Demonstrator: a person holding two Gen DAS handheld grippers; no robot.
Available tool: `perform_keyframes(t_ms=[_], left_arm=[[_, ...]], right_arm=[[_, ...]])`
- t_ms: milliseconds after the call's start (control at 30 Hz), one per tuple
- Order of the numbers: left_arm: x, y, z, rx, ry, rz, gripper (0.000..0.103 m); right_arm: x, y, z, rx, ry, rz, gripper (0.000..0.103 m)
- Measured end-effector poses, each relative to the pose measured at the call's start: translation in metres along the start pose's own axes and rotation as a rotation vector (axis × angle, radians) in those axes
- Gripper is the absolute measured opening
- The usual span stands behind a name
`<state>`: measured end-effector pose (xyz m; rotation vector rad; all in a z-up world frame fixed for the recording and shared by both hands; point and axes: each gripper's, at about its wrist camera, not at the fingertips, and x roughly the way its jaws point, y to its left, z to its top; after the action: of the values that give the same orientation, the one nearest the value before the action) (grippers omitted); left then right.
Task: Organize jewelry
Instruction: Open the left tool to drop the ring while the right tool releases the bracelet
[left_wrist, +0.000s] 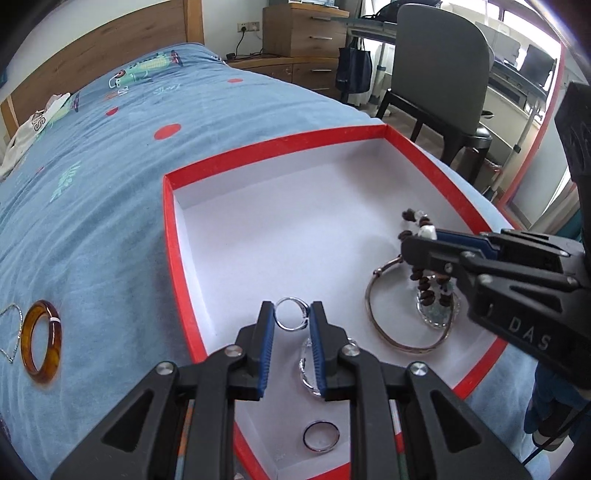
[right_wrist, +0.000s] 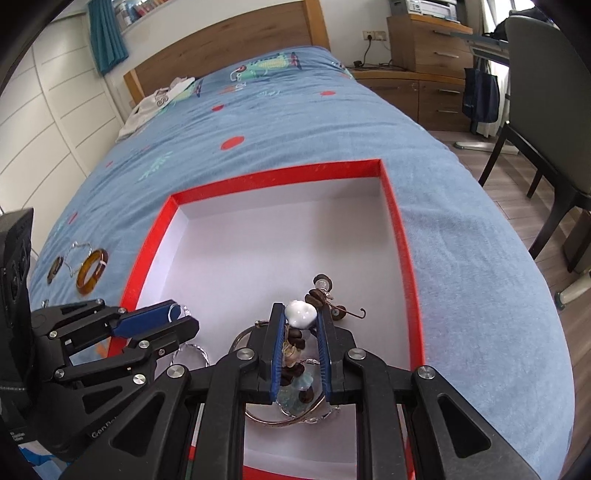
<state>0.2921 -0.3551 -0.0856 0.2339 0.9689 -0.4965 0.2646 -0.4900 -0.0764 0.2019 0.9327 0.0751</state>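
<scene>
Low in the frame over the red box (left_wrist: 168, 206), the left claw (left_wrist: 291, 321) pinches a silver ring (left_wrist: 290, 314) while the right claw (right_wrist: 301, 319) grips a beaded bracelet (right_wrist: 301, 314), apparently to set both inside; an amber bangle (left_wrist: 40, 341) waits on the bed (left_wrist: 110, 166) at lower left.

My jaws wear ribbed blue rubber; the ring (left_wrist: 290, 314) between them is shiny metal, the box (left_wrist: 280, 229) matt white card, the bedspread (left_wrist: 110, 177) soft cloth.
</scene>
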Motion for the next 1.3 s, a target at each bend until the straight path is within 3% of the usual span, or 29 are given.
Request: perform_keyframes(t_ms=[333,433,633,967,1300], left_arm=[[-0.002,-0.002,0.000,0.006,0.006,0.021,0.019],[-0.004,-0.001,0.000,0.000,0.011,-0.001,0.024],[-0.016,-0.006,-0.001,-0.003,0.005,-0.001,0.033],[-0.083,-0.002,-0.012,-0.051,-0.071,0.042,0.038],[-0.160,0.001,-0.040,-0.083,-0.161,0.160,0.039]], right_arm=[[-0.003,0.006,-0.004,-0.044,0.015,-0.025,0.018],[-0.009,0.003,-0.005,-0.042,0.011,-0.034,0.029],[-0.025,-0.007,-0.010,-0.018,0.003,-0.051,0.031],[-0.079,0.007,-0.021,-0.006,-0.059,-0.034,0.037],[-0.126,0.036,-0.045,-0.009,-0.098,-0.024,0.048]])
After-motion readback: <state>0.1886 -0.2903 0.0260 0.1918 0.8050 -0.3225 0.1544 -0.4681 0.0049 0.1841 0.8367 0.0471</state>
